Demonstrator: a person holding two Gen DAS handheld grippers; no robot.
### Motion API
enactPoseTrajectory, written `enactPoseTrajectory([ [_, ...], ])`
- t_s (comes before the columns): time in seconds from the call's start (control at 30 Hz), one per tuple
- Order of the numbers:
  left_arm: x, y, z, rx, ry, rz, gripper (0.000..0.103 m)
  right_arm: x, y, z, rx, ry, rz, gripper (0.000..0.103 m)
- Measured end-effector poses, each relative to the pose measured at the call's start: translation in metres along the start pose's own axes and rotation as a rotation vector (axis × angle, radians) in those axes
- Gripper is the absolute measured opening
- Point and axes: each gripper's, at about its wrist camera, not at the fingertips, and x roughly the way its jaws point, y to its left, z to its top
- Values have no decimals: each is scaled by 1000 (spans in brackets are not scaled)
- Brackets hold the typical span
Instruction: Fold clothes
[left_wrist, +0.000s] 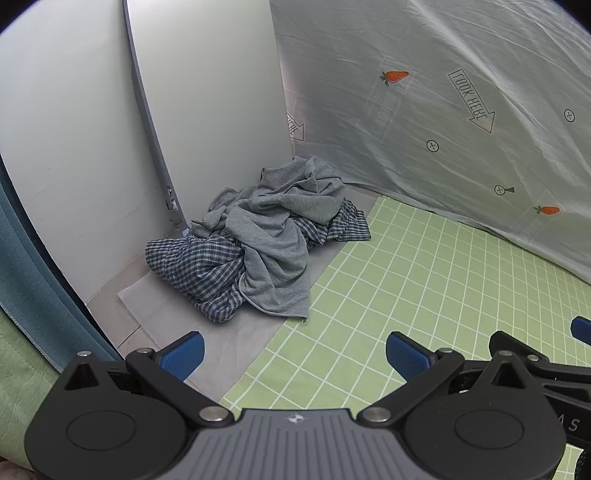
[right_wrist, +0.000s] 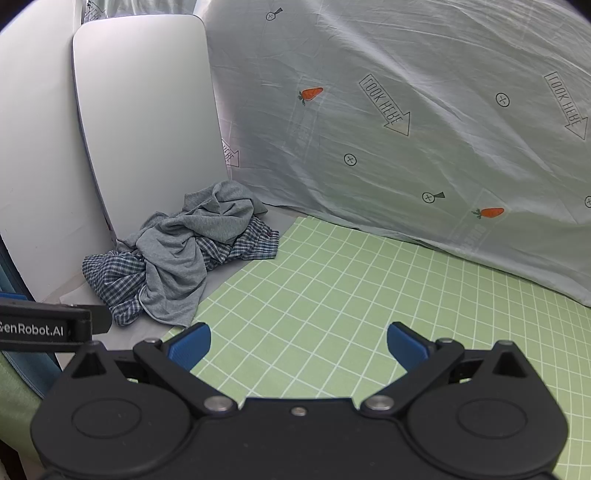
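Nothing is folded yet; this looks like the very start, with both tools poised over the green checked mat (right_wrist: 332, 295) and the clothes untouched. The left gripper (left_wrist: 294, 356) has its blue fingers (left_wrist: 184, 354) spread wide with nothing between them, and the right gripper (right_wrist: 298, 349) is the same, fingers (right_wrist: 406, 347) fully apart and empty, both tilted down toward the surface.

The clothes sit in a crumpled heap in the far left corner, against the white panel (right_wrist: 147, 110) and just off the mat's edge, well apart from both grippers. A grey jersey garment (left_wrist: 273, 229) lies tangled on top of a blue-and-white plaid shirt (left_wrist: 192, 266), the two twisted together so no sleeve or collar is easy to pick out.

The next move, I'd judge, calls for reaching across to the heap, pinching the grey piece by a free hem and lifting it clear of the plaid, then spreading it flat on the mat.
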Motion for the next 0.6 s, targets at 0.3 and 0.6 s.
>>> enactPoseTrajectory([
  [0.3,1,-1,-2,-3,3,1,103,3,1,2,-2,5,3,103],
  [0.6,2,0,-1,-1,-1,-11,103,2,0,0,-4,1,4,103],
])
